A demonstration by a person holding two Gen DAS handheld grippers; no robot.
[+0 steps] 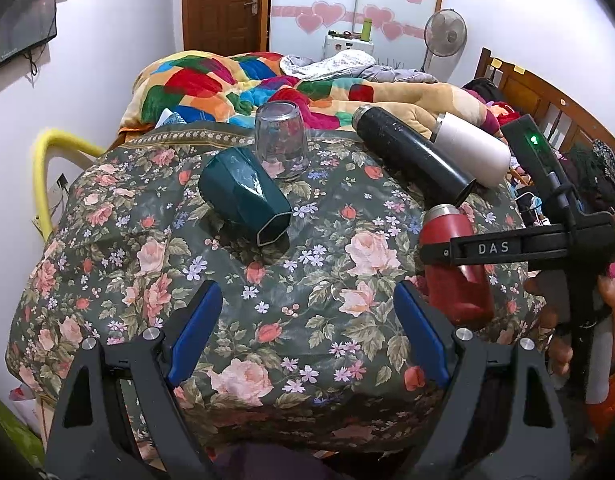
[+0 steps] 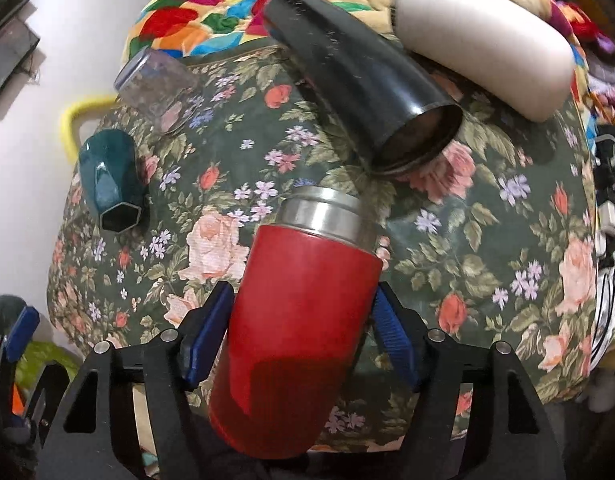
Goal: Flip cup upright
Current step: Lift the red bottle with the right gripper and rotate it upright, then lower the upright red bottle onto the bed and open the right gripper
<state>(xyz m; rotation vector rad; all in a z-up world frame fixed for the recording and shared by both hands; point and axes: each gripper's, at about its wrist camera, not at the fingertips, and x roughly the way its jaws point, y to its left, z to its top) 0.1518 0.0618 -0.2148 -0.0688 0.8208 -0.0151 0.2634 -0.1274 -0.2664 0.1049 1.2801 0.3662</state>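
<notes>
A red cup (image 2: 299,320) with a steel rim sits between the blue pads of my right gripper (image 2: 303,300), which is shut on its body; in the left wrist view the red cup (image 1: 455,272) stands nearly upright at the right with the right gripper (image 1: 447,250) across it. My left gripper (image 1: 307,316) is open and empty over the floral cloth. A dark green faceted cup (image 1: 245,196) lies on its side. A clear glass (image 1: 279,140) stands upside down behind it. A black flask (image 1: 411,156) and a white flask (image 1: 471,148) lie on their sides.
The floral cloth (image 1: 267,340) covers a raised surface in front of a bed with a colourful quilt (image 1: 227,84). A yellow rail (image 1: 47,168) is at the left. A wooden headboard (image 1: 539,96) and clutter are at the right. The green cup (image 2: 111,188) and glass (image 2: 159,84) show left in the right wrist view.
</notes>
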